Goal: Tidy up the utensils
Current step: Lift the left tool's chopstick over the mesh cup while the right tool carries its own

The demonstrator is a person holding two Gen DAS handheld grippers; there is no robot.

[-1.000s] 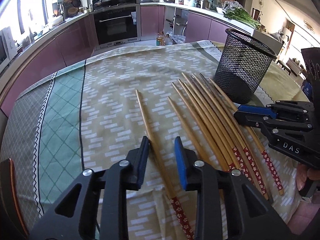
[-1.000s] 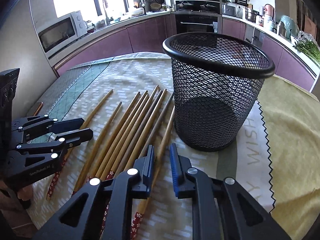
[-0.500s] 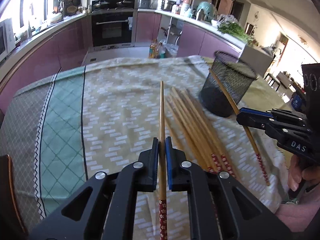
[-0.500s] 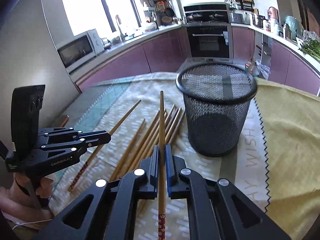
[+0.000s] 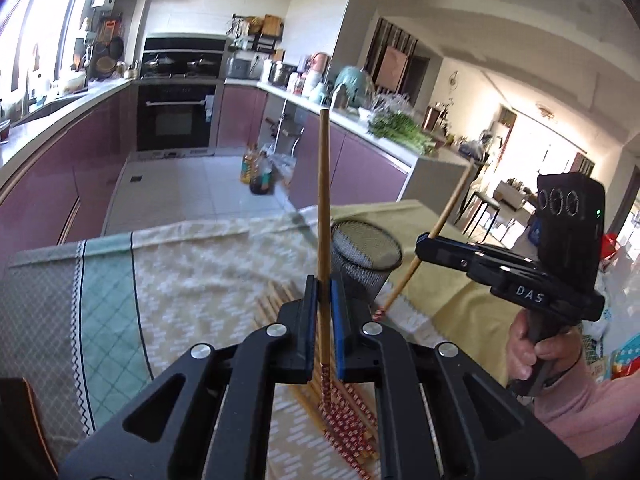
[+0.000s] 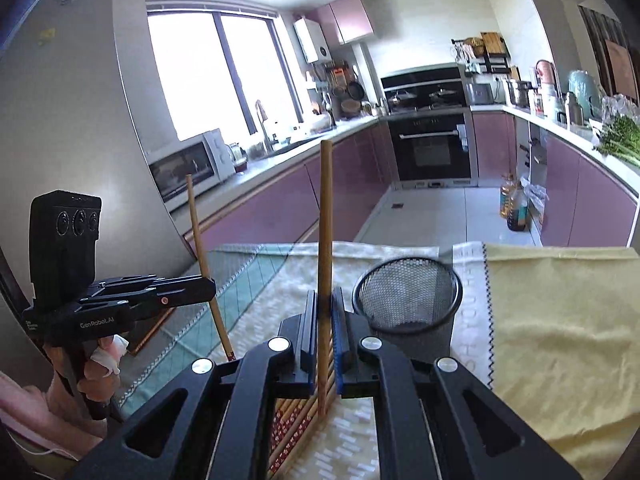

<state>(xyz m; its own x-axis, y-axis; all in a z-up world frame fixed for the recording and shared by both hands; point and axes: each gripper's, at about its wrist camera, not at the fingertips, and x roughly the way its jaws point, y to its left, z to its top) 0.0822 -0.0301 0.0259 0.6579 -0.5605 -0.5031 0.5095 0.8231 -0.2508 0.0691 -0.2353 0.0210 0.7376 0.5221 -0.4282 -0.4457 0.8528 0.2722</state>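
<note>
While the rest of the red-patterned bamboo chopsticks [image 5: 352, 420] lie bundled on the patterned tablecloth [image 5: 192, 280], the left gripper [image 5: 324, 320] is clamped on one long wooden chopstick [image 5: 323, 200], lifted clear with its plain tip up, probably so it can drop end-first. Right of it stands the black wire-mesh cup [image 6: 408, 296], empty as far as visible. Farthest right, the right gripper [image 6: 325, 328] pinches a second wooden chopstick [image 6: 325, 220] the same way, near the cup rim.

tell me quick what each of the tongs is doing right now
Left tongs: closed on a chopstick, lifted off the table.
Right tongs: closed on another chopstick, lifted near the mesh basket.
</note>
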